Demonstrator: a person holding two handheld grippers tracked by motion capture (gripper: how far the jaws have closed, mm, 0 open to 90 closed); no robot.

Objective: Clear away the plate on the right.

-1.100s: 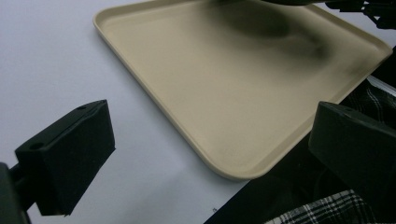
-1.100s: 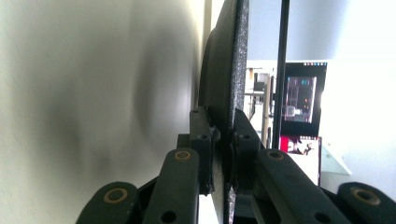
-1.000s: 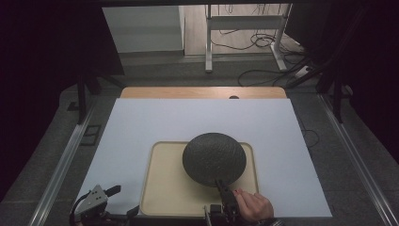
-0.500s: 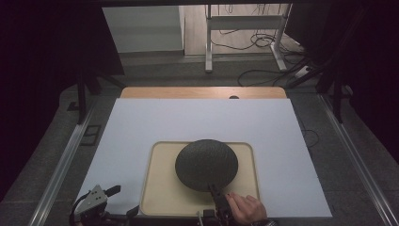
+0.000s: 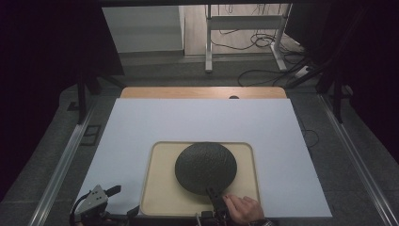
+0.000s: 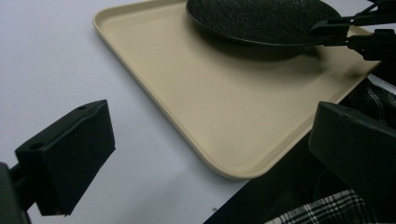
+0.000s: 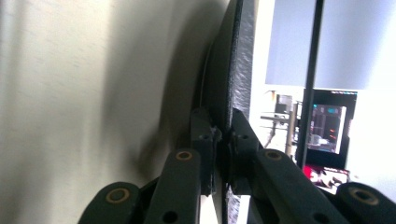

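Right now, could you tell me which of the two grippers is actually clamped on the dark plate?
The right gripper, shut on the near rim of the dark plate above the beige tray. The left gripper stands open beside the tray.

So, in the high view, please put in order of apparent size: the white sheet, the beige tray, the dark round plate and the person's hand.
Largest to smallest, as they look in the high view:
1. white sheet
2. beige tray
3. dark round plate
4. hand, partly cut off by the picture's bottom edge, yet clearly the smallest.
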